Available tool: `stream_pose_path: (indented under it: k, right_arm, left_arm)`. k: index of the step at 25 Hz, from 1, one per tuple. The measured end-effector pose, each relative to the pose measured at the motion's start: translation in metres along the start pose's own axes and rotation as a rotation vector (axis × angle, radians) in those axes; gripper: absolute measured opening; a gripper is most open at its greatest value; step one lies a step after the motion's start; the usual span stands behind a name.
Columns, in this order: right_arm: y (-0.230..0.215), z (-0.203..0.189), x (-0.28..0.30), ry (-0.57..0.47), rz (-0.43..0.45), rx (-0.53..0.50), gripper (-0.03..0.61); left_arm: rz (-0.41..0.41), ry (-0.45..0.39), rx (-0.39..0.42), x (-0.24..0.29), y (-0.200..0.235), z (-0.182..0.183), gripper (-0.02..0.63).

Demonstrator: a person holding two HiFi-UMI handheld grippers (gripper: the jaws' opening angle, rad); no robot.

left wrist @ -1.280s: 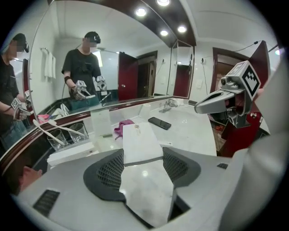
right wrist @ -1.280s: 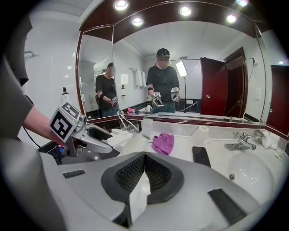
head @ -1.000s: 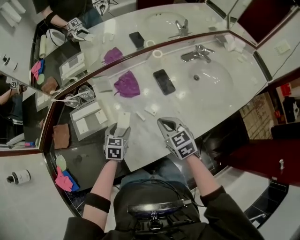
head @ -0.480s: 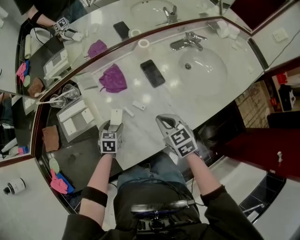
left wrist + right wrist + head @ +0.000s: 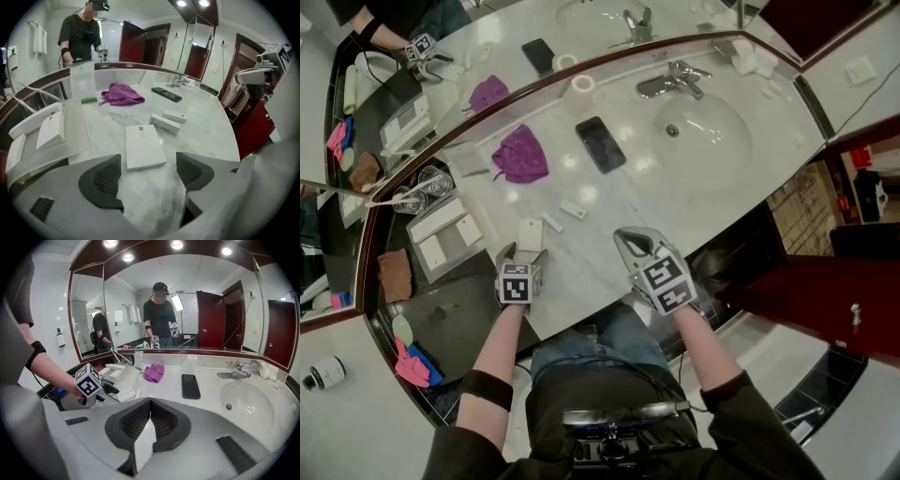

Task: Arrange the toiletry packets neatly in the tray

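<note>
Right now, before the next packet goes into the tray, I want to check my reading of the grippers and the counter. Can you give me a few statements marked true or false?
1. The left gripper is clamped on the flat white packet. False: its jaws have just been opening and stand apart. The packet lies on the counter, its near end between them, unpressed.
2. The right gripper is shut and empty. True.
3. The black phone lies in the sink. False: it lies on the counter, between the purple cloth and the sink.
4. Two small white boxes lie beyond the flat packet. True.
5. The tray is empty. False: white packets lie in it.
</note>
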State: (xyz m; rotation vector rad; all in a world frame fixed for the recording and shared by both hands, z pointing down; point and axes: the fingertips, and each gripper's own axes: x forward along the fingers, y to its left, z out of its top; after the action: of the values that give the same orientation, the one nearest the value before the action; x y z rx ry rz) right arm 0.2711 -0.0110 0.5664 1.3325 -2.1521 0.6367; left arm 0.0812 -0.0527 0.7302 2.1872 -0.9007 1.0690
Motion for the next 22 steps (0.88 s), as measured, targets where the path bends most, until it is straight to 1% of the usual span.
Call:
stream_pose_path:
  k: [3, 7, 10, 13, 15, 18, 22]
  right_arm:
    - [0.002, 0.000, 0.001, -0.001, 0.003, -0.001, 0.008]
    - [0.007, 0.000, 0.002, -0.005, 0.008, -0.004, 0.009]
    - [0.012, 0.003, 0.002, -0.010, 0.013, -0.015, 0.009]
    - [0.019, 0.012, 0.004, -0.022, 0.021, -0.030, 0.008]
    - [0.024, 0.019, 0.007, -0.035, 0.025, -0.046, 0.008]
    - [0.038, 0.034, 0.012, -0.054, 0.044, -0.066, 0.008]
    - [0.062, 0.055, 0.018, -0.080, 0.073, -0.094, 0.009]
  left_arm:
    - [-0.004, -0.003, -0.007, -0.006, -0.003, 0.003, 0.371]
    - [0.030, -0.022, 0.028, -0.006, 0.006, 0.000, 0.370]
    - [0.011, -0.056, 0.016, -0.024, -0.004, 0.016, 0.370]
    - [0.009, -0.098, 0.021, -0.044, -0.006, 0.028, 0.361]
    - [0.020, -0.139, 0.033, -0.058, -0.002, 0.033, 0.313]
    - [0.041, -0.202, 0.027, -0.088, 0.003, 0.040, 0.184]
    - [0.096, -0.276, 0.007, -0.126, 0.021, 0.041, 0.037]
